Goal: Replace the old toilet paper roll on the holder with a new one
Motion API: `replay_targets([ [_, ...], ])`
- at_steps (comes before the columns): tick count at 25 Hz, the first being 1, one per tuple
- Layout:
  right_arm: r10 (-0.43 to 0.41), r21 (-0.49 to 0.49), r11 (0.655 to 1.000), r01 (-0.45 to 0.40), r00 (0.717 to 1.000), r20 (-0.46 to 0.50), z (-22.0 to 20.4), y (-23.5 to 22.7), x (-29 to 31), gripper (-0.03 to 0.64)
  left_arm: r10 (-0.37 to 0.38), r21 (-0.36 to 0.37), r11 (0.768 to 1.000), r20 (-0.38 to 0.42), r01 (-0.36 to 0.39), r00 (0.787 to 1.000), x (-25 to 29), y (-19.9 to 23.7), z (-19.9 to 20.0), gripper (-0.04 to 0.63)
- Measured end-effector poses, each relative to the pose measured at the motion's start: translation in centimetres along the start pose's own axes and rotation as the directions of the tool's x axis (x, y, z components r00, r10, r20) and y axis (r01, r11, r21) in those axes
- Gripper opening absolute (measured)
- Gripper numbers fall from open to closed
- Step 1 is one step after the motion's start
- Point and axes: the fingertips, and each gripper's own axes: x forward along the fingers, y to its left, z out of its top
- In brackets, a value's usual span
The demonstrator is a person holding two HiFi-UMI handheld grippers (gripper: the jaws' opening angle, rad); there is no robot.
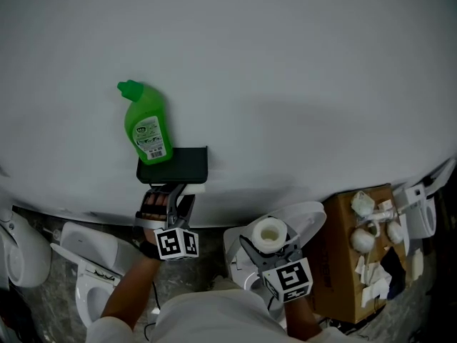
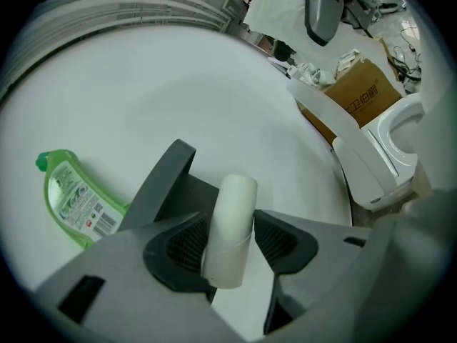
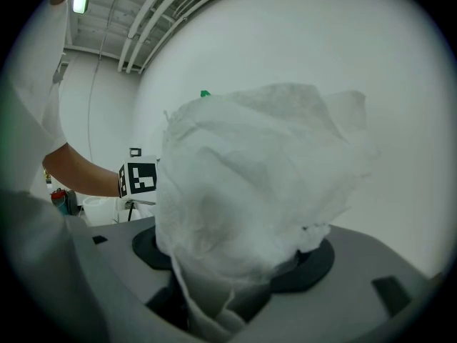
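Old toilet paper roll (image 2: 232,220), used down to a bare pale cardboard tube, pinched at its lower half by the left gripper (image 2: 228,247). Both ribbed dark pads press on the tube's sides, and it rises out of the jaws with a slight lean to the right in the left gripper view. Directly behind the tube is the holder (image 2: 166,181), a dark grey wall-mounted piece with a flat top. Whether the tube's far end touches it cannot be told. In the head view the left gripper (image 1: 173,194) reaches up just beneath the holder (image 1: 175,166). A green bottle (image 1: 146,123) with a printed label rests at the left end of the holder's top, against the white wall (image 1: 300,77). The right gripper (image 3: 235,263) is clamped on the new toilet paper roll (image 3: 250,191), a full white roll with a loose, crumpled outer layer. Its pads are sunk into the roll's two sides. In the head view the new toilet paper roll (image 1: 269,233) shows its open core end-on. The right gripper (image 1: 270,252) holds it low and to the right of the holder, well apart from it. Further out, a white toilet (image 1: 89,263) stands at lower left. At right is a cardboard box (image 1: 343,263) with white paper scraps (image 1: 364,240) lying on top.
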Motion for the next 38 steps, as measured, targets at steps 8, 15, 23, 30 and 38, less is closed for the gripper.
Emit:
replay_targets([
  [8,-0.045,0.021,0.999,0.045,0.999,-0.009,-0.8,-1.4,-1.3,0.336,-0.024,0.016,1.000,0.068,0.023,0.997,0.9,-0.9,3.1,0.206],
  [15,-0.085,0.037,0.996,0.085,0.996,-0.006,-1.2,-2.7,-2.4,0.336,-0.067,0.056,0.997,0.159,0.059,0.985,1.4,-2.2,7.3,0.198],
  [23,-0.105,0.044,0.994,0.105,0.994,-0.006,-1.5,-3.2,-3.1,0.336,-0.094,0.078,0.994,0.260,0.076,0.961,0.2,-3.3,10.9,0.187],
  [30,-0.084,0.025,0.996,0.084,0.996,-0.014,-1.6,-2.4,-2.5,0.336,-0.053,0.003,0.999,0.264,0.054,0.963,-1.8,-2.7,9.3,0.184],
  [38,-0.036,-0.029,0.999,0.035,0.999,-0.029,-0.9,0.6,-0.8,0.336,0.020,-0.143,0.990,0.185,0.007,0.983,-6.0,-1.4,3.8,0.184],
])
